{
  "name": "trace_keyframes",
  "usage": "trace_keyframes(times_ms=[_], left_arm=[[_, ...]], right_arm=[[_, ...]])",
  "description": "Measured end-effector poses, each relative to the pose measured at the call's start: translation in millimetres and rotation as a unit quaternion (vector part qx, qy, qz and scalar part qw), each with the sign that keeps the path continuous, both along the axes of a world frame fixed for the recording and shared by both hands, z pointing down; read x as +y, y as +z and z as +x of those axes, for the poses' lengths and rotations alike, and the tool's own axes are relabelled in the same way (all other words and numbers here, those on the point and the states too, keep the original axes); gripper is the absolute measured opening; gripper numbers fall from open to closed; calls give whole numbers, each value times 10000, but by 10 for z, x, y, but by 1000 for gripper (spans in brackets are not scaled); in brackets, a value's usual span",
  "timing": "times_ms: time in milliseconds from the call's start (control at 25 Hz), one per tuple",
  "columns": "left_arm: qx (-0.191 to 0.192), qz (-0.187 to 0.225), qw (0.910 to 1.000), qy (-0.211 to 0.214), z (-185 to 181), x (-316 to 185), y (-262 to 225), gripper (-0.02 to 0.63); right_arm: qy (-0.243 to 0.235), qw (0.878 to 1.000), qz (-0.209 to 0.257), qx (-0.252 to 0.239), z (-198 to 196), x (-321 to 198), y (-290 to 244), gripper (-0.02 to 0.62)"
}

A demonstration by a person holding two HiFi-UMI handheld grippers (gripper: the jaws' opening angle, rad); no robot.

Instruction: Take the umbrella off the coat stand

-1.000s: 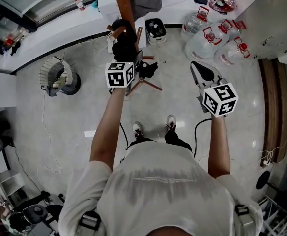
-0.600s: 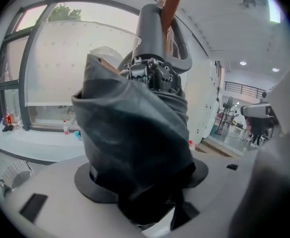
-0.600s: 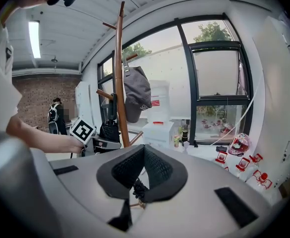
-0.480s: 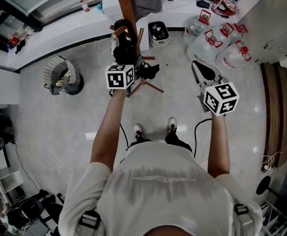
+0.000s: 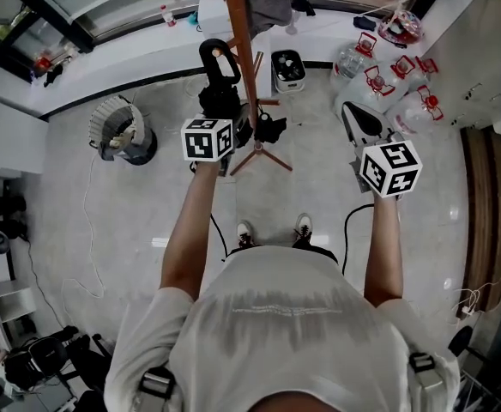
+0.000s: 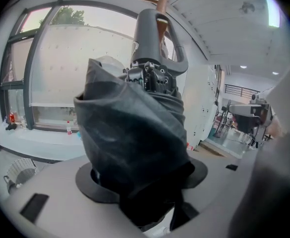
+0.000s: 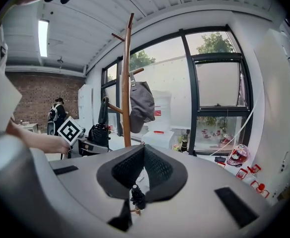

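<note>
A black folded umbrella [image 5: 222, 94] with a loop handle [image 5: 217, 58] stands just left of the brown wooden coat stand [image 5: 244, 50]. My left gripper [image 5: 223, 112] is shut on its bunched canopy [image 6: 130, 143]; its jaws have just been closing with the fabric between them. In the left gripper view the handle [image 6: 156, 38] rises straight ahead with a wooden peg behind it; I cannot tell if they touch. My right gripper [image 5: 359, 117] hangs to the right, shut and empty [image 7: 144, 151], pointing toward the coat stand [image 7: 126, 83].
A grey bag [image 7: 141, 105] hangs on the stand. The stand's feet [image 5: 266, 154] spread on the floor. A white bin [image 5: 289, 69], several water jugs [image 5: 379, 71] and a round fan [image 5: 122, 131] stand near the window wall. A person [image 7: 58, 113] stands far off.
My left gripper has lifted with the umbrella, and the handle now sits a little farther from the pole. The right gripper has risen slightly.
</note>
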State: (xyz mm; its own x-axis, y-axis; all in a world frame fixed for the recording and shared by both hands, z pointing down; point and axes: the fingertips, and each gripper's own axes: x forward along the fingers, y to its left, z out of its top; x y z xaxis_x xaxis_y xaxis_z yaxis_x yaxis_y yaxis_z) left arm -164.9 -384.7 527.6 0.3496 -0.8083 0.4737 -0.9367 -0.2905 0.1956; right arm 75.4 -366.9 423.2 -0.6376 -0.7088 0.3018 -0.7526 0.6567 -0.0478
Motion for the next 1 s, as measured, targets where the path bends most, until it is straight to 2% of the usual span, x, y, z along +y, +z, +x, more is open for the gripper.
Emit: trace_keyframes(times_ms=[240, 560, 1000], left_arm=[[-509, 347, 9978, 239, -54, 264, -332, 295], [-247, 615, 9976, -176, -407, 576, -663, 295], [-538, 901, 9934, -456, -793, 1038, -1050, 295]], right_arm=[[-122, 9994, 282, -162, -102, -38, -229, 23], [-503, 9966, 627, -189, -467, -30, -463, 24], [-918, 9910, 967, 87, -839, 35, -651, 23]])
